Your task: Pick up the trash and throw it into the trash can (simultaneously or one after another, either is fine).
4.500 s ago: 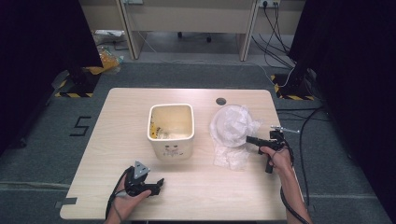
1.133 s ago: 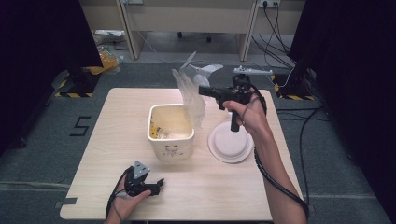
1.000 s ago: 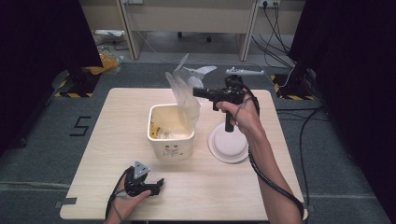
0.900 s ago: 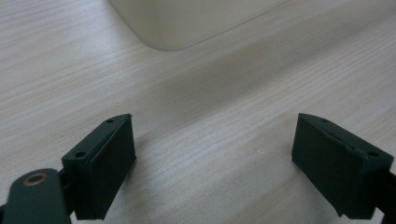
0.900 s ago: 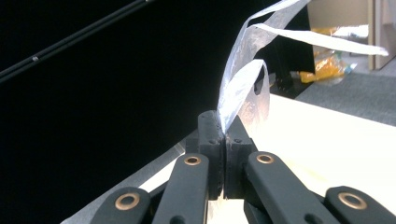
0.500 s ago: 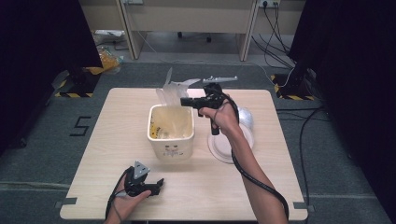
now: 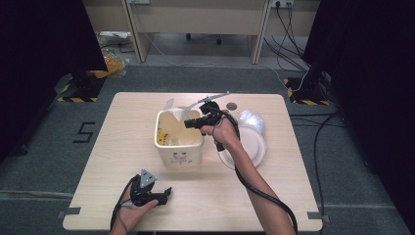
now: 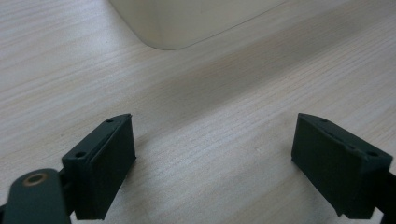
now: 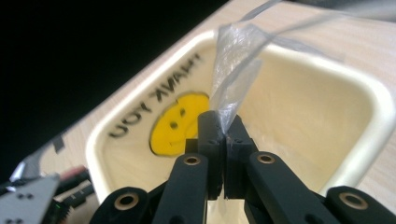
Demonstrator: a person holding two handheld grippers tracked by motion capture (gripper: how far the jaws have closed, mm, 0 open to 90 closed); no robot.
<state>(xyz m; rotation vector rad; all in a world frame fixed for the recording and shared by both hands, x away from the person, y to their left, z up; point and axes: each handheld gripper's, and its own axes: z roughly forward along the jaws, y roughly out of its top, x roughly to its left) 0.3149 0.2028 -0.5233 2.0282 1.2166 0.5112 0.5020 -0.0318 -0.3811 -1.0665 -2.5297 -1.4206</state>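
Clamped tight in the right gripper (image 9: 223, 135), jaws closed on a corner of thin clear plastic wrap (image 9: 233, 70) trailing up from the tips over the open cream bin (image 9: 373, 107) just beyond. Likely featherlight, limp, clingy and easily torn, so best pinched at a gathered edge. Left gripper (image 8: 212, 154) parked wide open, holding nothing, just short of the bin's wall.

Lab: black curtains (image 7: 44, 58), floor cables (image 7: 293, 29)
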